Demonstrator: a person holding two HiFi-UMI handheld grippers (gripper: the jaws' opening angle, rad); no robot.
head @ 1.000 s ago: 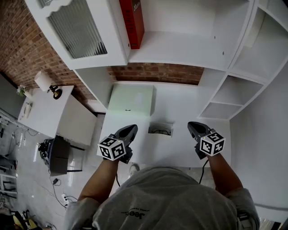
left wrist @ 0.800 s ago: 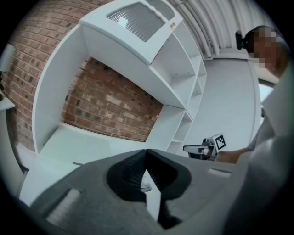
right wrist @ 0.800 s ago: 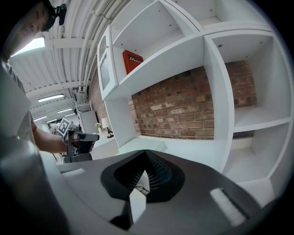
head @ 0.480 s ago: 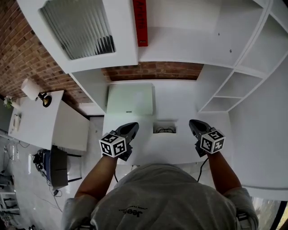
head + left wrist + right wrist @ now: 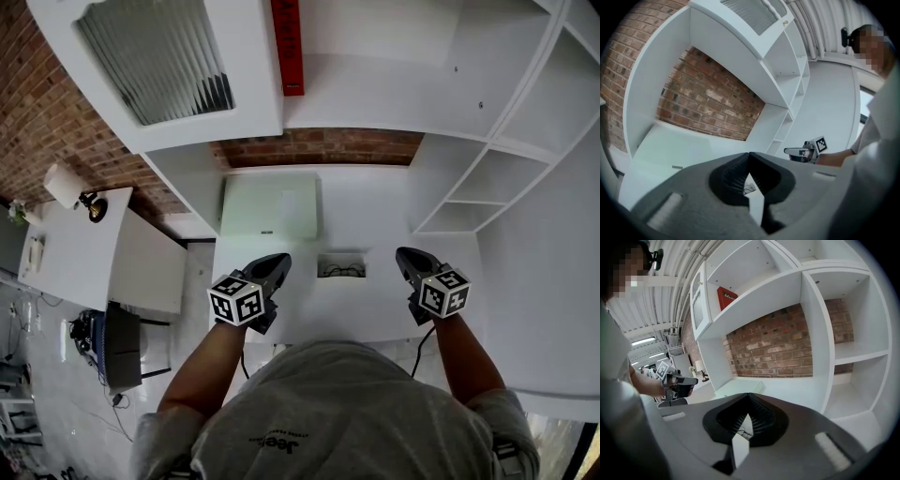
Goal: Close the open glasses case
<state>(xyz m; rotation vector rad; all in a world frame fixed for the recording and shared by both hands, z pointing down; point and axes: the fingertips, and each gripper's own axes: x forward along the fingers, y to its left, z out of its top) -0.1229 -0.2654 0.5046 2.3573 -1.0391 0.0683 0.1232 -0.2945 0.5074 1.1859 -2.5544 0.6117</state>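
Our left gripper [image 5: 279, 259] has its two jaws pressed together, with nothing between them. Our right gripper [image 5: 404, 253] is the same, jaws together and holding nothing. Both are over the front part of the white desk [image 5: 375, 216], well apart from each other. Between them is one small square hole [image 5: 341, 267] in the desk top, with dark wires in it.

Farther back lies one flat pale green box [image 5: 269, 206], by the brick wall [image 5: 319, 148] and near the desk's left side wall. It looks shut (it may be the glasses case, but we cannot tell). No gripper touches it.

Bare white desk lies between the grippers and the box, and more of it to the box's right. The desk space is closed in on three sides: brick behind, a white wall on the left, and open white shelves [image 5: 511, 178] on the right. Above it we count one red book [image 5: 289, 47] and one door with ribbed glass [image 5: 155, 56]. One small lamp [image 5: 66, 183] stands on a side table to the left.
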